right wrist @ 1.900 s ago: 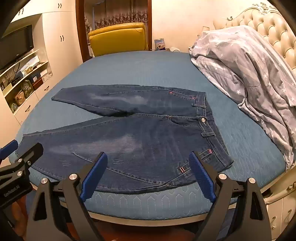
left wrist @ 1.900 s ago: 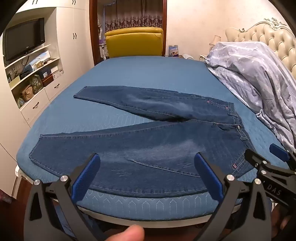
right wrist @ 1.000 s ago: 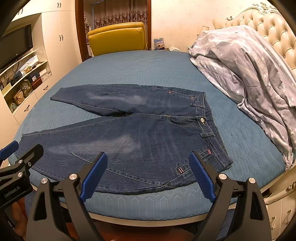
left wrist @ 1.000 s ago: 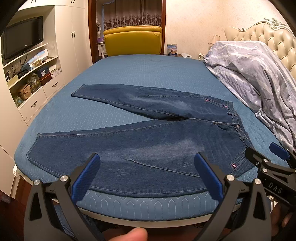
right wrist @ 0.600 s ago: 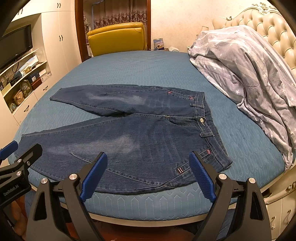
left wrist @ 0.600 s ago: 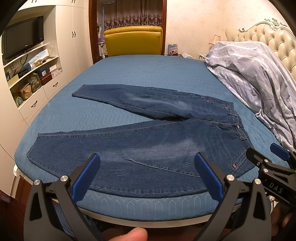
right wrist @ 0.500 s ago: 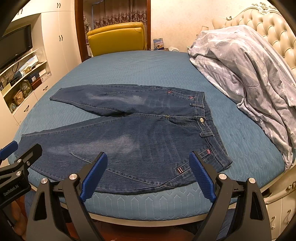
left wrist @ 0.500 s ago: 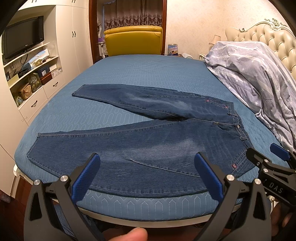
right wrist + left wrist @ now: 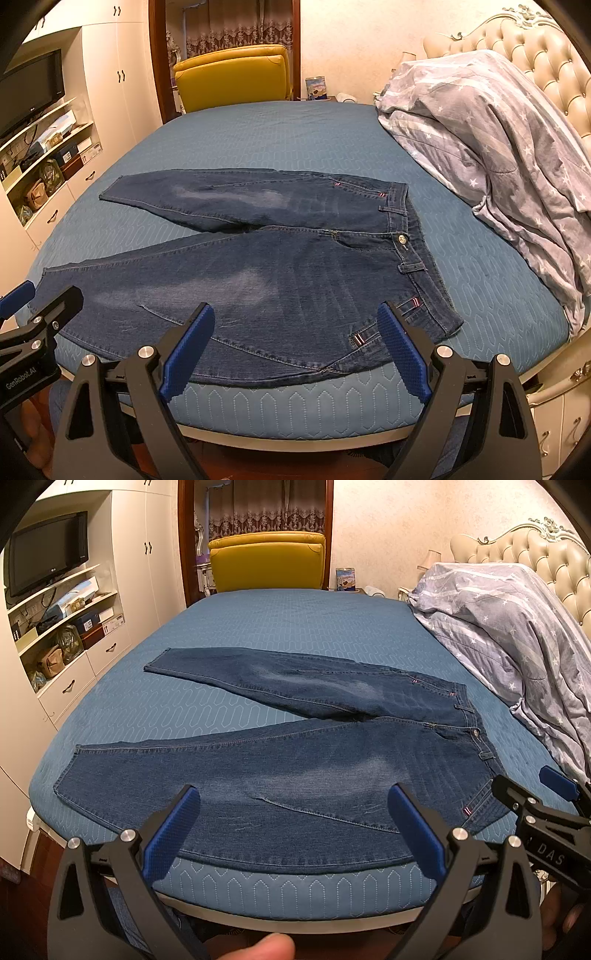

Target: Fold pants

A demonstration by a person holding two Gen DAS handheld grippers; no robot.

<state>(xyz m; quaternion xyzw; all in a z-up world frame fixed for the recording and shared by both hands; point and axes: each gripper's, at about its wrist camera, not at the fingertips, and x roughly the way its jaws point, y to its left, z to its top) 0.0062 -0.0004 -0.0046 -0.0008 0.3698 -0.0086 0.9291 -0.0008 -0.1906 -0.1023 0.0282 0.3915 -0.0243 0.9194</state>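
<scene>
Dark blue jeans (image 9: pixel 295 760) lie flat on the blue bed, legs spread in a V toward the left and the waistband at the right; they also show in the right wrist view (image 9: pixel 288 273). My left gripper (image 9: pixel 293 825) is open and empty, held off the bed's near edge by the near leg. My right gripper (image 9: pixel 295 345) is open and empty, off the near edge by the hip and waistband corner. Each gripper shows at the edge of the other's view.
The blue quilted bed (image 9: pixel 288 627) stretches away behind the jeans. A grey star-patterned duvet (image 9: pixel 517 635) is piled at the right against a tufted headboard (image 9: pixel 535 55). A yellow chair (image 9: pixel 266 565) stands beyond the bed. Shelves and a TV (image 9: pixel 48 565) line the left wall.
Both views have shifted only slightly. The jeans have not moved and both grippers stay open.
</scene>
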